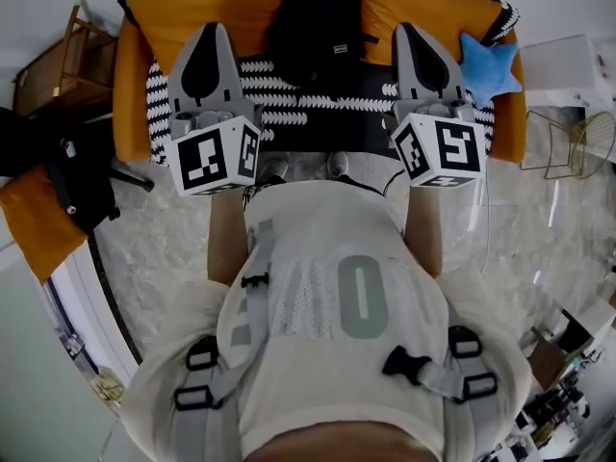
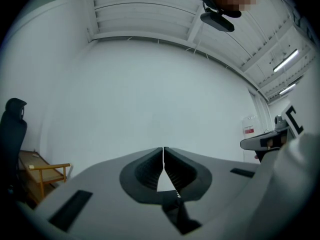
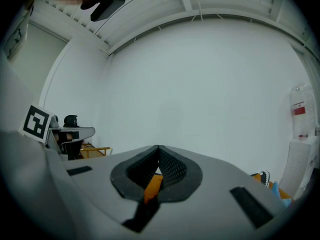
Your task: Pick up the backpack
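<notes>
Jaws shut and empty, the grey plastic left gripper and right gripper flank a black fabric backpack; the person's cream shirt shows a grey "O".

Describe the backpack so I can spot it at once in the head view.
Find the orange sofa at the top of the head view, draped with a black-and-white zigzag throw. The backpack sits mid-seat against the backrest: the only plain black item on it, unlike the blue star cushion.

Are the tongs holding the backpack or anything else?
No, nothing is held. The left tongs and right tongs are both shut and empty; the black backpack lies on the orange sofa.
</notes>
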`<state>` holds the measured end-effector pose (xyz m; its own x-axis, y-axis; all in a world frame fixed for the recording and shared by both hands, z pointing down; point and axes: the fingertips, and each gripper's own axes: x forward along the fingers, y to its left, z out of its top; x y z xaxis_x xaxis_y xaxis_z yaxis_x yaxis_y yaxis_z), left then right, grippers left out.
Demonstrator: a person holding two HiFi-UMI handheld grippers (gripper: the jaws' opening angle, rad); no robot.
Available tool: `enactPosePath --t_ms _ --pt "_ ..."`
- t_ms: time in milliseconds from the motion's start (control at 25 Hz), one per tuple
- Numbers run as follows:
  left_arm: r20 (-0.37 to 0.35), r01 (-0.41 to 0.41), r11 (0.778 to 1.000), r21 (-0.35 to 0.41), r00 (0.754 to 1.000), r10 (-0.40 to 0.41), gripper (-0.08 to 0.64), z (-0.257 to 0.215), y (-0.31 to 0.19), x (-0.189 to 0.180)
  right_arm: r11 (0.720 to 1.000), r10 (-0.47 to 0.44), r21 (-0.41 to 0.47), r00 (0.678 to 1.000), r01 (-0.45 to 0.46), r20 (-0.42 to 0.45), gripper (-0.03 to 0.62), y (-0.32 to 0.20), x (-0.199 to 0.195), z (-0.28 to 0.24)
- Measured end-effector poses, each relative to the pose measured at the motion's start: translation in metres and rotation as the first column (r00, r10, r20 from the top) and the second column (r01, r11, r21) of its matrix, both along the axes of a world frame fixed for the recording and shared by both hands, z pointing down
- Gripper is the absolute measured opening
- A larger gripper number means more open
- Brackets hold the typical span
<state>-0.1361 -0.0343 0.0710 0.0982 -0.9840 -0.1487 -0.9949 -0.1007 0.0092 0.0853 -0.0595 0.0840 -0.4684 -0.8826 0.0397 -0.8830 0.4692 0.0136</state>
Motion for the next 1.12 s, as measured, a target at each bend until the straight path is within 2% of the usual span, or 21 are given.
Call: enactPosePath --t_ms 200,280,320,360,400,480,560,640,880,960,1120 --pt "-0.007 0.013 1.0 -0.009 1.0 -0.013 0.021 -0.001 -0.003 -0.004 1.0 0.0 -0.004 1.0 0.0 0.024 0.006 -0.002 0.002 0.002" --pt "-0.021 -0.018 1.0 -0.001 1.0 0.018 0.025 -0.003 -0.001 -0.001 1.0 -0.011 0.01 0.999 0.01 0.035 0.006 -0.002 0.002 0.001" --pt "-0.029 -0.043 0.999 0.001 0.999 0.043 0.04 -0.003 -0.001 0.002 1.0 -0.021 0.013 0.999 0.021 0.045 0.042 -0.002 0.001 0.0" --pt "-0.038 -0.068 0.998 0.001 0.997 0.068 0.104 -0.003 -0.002 0.004 0.999 -0.035 0.013 0.997 0.034 0.064 0.214 -0.004 0.0 -0.001" --pt "-0.047 -0.088 0.996 0.0 0.995 0.088 0.189 -0.001 -0.003 0.006 0.999 -0.045 0.016 0.995 0.044 0.094 0.287 -0.005 -0.001 -0.003" --pt "-0.067 -0.102 0.995 0.0 0.992 0.102 0.282 0.002 -0.004 0.007 0.998 -0.054 0.031 0.982 0.049 0.179 0.357 -0.006 0.0 -0.008" --pt "-0.082 -0.1 0.995 0.001 0.992 0.1 0.306 0.003 -0.005 0.005 0.998 -0.06 0.019 0.965 0.057 0.254 0.376 -0.007 0.003 -0.01" --pt "-0.085 -0.099 0.995 0.004 0.991 0.099 0.313 0.002 -0.005 0.004 0.998 -0.06 -0.001 0.957 0.063 0.285 0.379 -0.009 0.005 -0.009" --pt "-0.166 -0.142 0.99 0.021 0.976 0.144 0.337 0.005 -0.009 0.007 0.998 -0.023 -0.042 0.959 0.037 0.281 0.379 -0.018 0.019 0.003" --pt "-0.177 -0.151 0.989 -0.002 0.973 0.148 0.337 0.013 -0.014 0.008 0.998 -0.013 -0.058 0.957 0.031 0.291 0.379 -0.022 0.024 0.008" --pt "-0.263 -0.18 0.98 -0.079 0.952 0.154 0.345 0.051 -0.035 0.006 0.992 0.013 -0.127 0.962 0.023 0.274 0.379 -0.038 0.031 0.035"
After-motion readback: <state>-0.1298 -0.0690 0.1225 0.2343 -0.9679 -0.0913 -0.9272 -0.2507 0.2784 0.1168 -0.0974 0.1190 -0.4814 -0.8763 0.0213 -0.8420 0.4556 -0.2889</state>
